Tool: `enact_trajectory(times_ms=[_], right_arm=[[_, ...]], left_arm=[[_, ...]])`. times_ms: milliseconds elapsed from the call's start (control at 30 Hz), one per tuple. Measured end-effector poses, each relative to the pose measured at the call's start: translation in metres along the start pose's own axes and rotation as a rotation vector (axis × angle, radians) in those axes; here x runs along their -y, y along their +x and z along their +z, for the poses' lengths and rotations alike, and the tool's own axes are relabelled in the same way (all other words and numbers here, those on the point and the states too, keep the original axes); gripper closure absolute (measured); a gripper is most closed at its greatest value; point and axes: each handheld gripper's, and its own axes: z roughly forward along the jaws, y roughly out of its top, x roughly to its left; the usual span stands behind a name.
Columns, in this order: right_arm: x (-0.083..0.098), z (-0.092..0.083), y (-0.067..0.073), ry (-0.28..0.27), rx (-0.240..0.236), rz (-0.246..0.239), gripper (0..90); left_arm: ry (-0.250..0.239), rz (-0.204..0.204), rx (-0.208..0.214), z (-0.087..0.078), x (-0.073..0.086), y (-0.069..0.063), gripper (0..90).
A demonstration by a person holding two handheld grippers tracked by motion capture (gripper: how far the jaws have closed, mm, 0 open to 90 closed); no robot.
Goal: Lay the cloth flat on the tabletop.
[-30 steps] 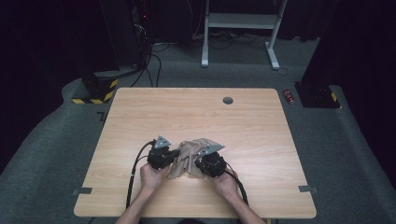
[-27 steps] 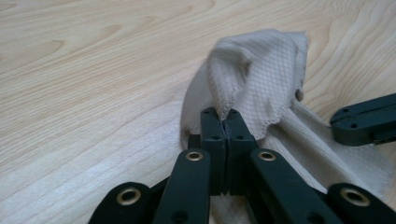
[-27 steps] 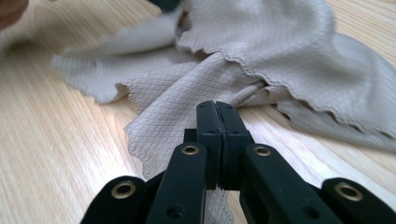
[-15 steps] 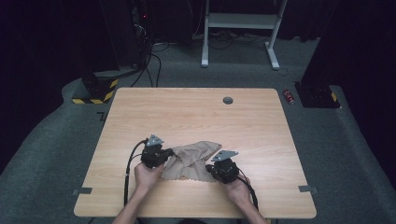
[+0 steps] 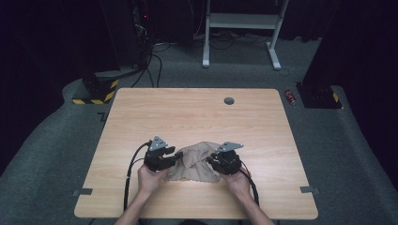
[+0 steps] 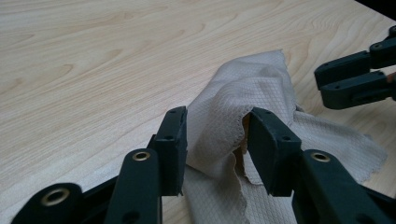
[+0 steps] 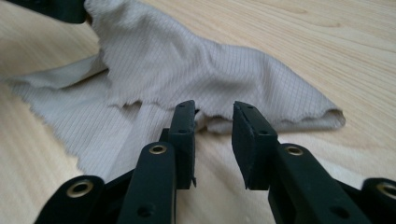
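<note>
Two claws flank the beige cloth (image 5: 195, 161) on the bench (image 5: 197, 112). Left claw (image 6: 215, 140) has just been opening, a fold standing loose between its jaws. Right claw (image 7: 212, 140), also just opening, gapes short of the hem.

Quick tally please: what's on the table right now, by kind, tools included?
Beige cloth: 1, crumpled between the tools
Hand-held tools: 2, left tool and right tool, both with jaws just opening; cloth lies between the left jaws
Round grommet in the table: 1
Total: 4
</note>
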Motion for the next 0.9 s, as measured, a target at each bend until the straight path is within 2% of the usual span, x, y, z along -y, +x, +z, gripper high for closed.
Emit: enact_trajectory(times_ms=[100, 133, 167, 267, 367, 533, 600, 700, 900], right_arm=[[-0.005, 0.006, 0.0, 0.009, 0.007, 0.007, 67.2], [-0.006, 0.009, -0.001, 0.008, 0.01, 0.0, 66.8], [-0.007, 0.011, -0.001, 0.013, 0.012, 0.004, 66.7], [-0.011, 0.016, -0.002, 0.025, 0.012, 0.009, 66.8], [-0.013, 0.019, -0.002, 0.029, 0.009, 0.006, 70.5], [-0.017, 0.023, 0.0, 0.04, 0.002, -0.015, 83.0], [-0.018, 0.024, 0.001, 0.043, 0.0, -0.016, 87.5], [-0.019, 0.025, -0.001, 0.038, -0.009, -0.005, 89.6], [-0.019, 0.026, -0.003, 0.03, -0.017, 0.008, 89.7]], left_arm=[[-0.005, 0.012, -0.016, -0.004, 0.0, 0.0, 55.9], [0.002, 0.035, -0.038, -0.004, 0.0, 0.0, 55.4], [0.011, 0.036, -0.051, -0.003, 0.0, 0.001, 55.0], [0.015, 0.013, -0.045, -0.005, 0.002, 0.004, 53.8], [0.007, 0.039, -0.014, -0.006, 0.002, -0.003, 53.4], [-0.007, 0.072, 0.027, -0.008, -0.001, -0.017, 53.2], [-0.008, 0.074, 0.042, -0.007, -0.002, -0.021, 53.3], [0.01, 0.091, 0.065, -0.002, -0.001, -0.026, 53.3], [0.066, 0.124, 0.08, 0.016, 0.003, -0.033, 52.9]])
